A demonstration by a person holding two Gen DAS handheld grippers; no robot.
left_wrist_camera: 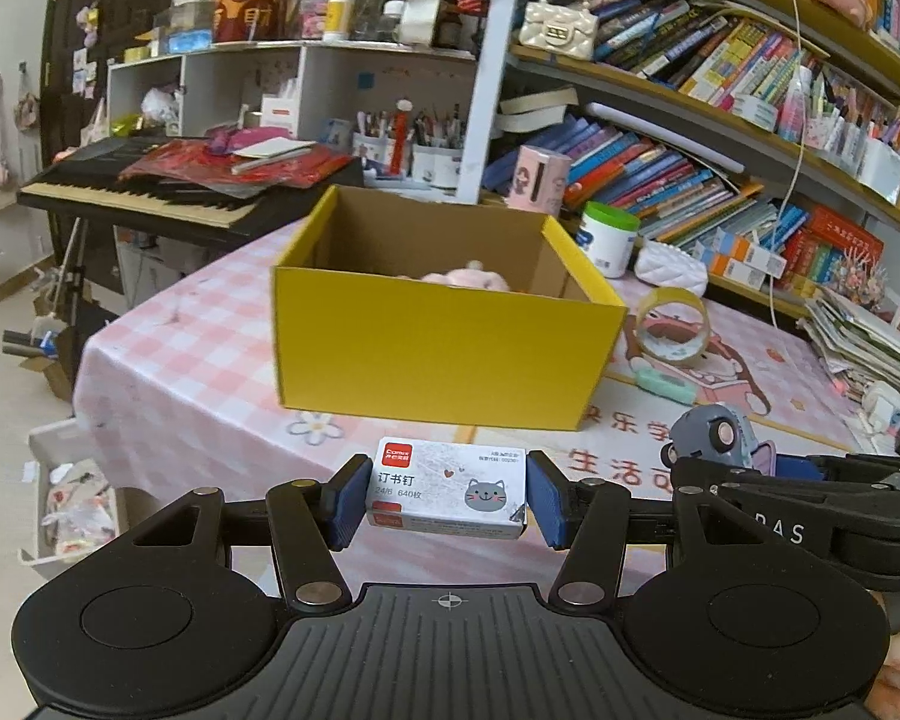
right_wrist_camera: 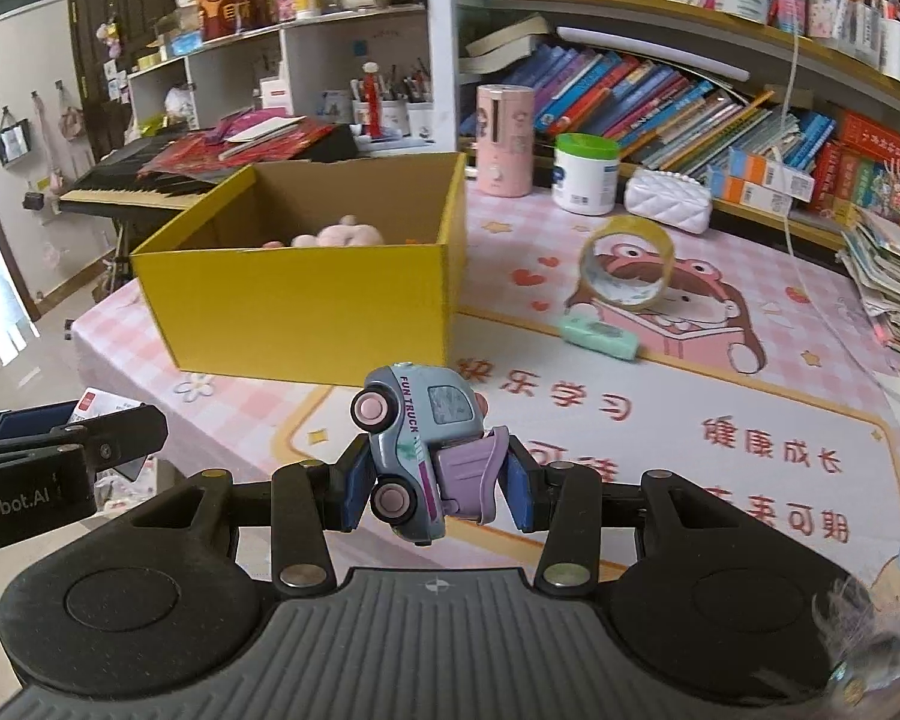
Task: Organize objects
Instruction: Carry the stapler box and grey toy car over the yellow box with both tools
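Yellow box point(left_wrist_camera: 444, 354) sits open on the pink checked tablecloth point(left_wrist_camera: 168, 372), toward its left end, and serves as the collection bin as far as I can judge. One pink plush toy point(right_wrist_camera: 339, 235) already lies inside, so at least one item is stowed. Two more are in hand, both short of the box: left gripper point(left_wrist_camera: 447, 501) is clamped on a staple box point(left_wrist_camera: 447, 495) across its short ends, and right gripper point(right_wrist_camera: 435, 483) is clamped on a toy truck point(right_wrist_camera: 417, 450), tipped on its side with wheels facing left. Both are held clear of the table, just in front of the box's near wall. Left on the table: tape roll point(right_wrist_camera: 627, 267) standing on edge, mint eraser point(right_wrist_camera: 599, 337) just in front of it, both right of the box. White jar point(right_wrist_camera: 586, 173) and pink canister point(right_wrist_camera: 505, 141) stand further back; can't tell if they count. Roughly early-to-middle of the job: drop these two in, then fetch the tape and eraser.
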